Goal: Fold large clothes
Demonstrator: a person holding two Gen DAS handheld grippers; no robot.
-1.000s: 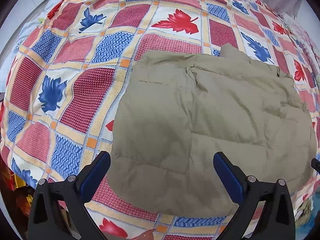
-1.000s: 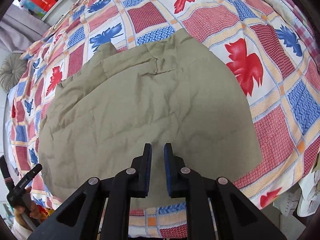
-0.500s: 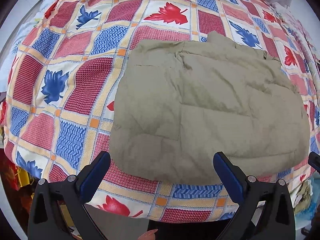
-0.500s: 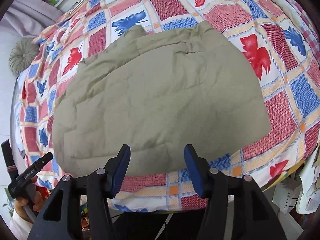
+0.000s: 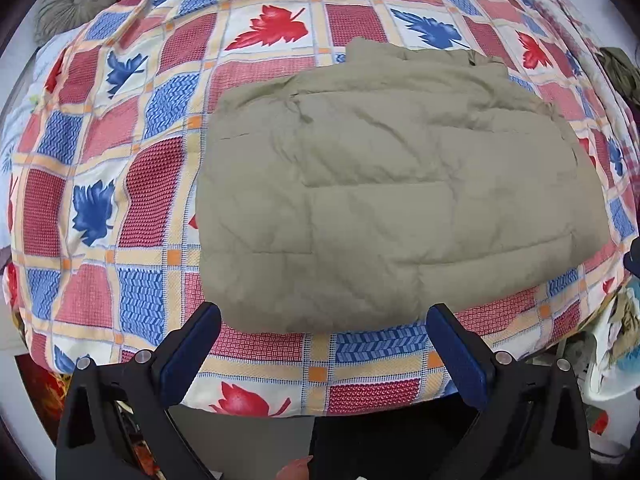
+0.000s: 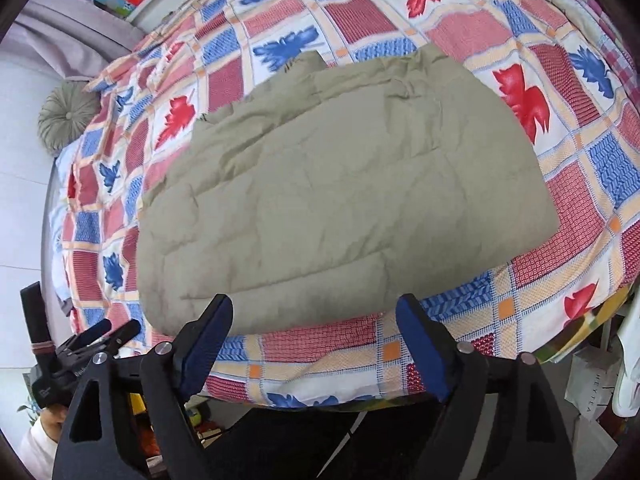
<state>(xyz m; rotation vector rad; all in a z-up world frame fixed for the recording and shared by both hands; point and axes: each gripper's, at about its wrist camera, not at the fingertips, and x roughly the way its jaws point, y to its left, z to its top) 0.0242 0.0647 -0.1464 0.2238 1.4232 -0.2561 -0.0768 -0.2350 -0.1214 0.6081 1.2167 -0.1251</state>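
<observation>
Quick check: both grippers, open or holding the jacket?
Left gripper: open, holding nothing.
Right gripper: jaws opening, nothing between them; khaki quilted jacket lies free.

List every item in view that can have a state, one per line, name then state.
olive padded jacket: folded into a rough rectangle, lying flat on the bedspread, held by nothing.
patterned bedspread: spread over the bed, slightly rumpled.
left gripper: open, nothing between its fingers.
right gripper: jaws opening, nothing between them.
round green cushion: lying at the bed's far end.
</observation>
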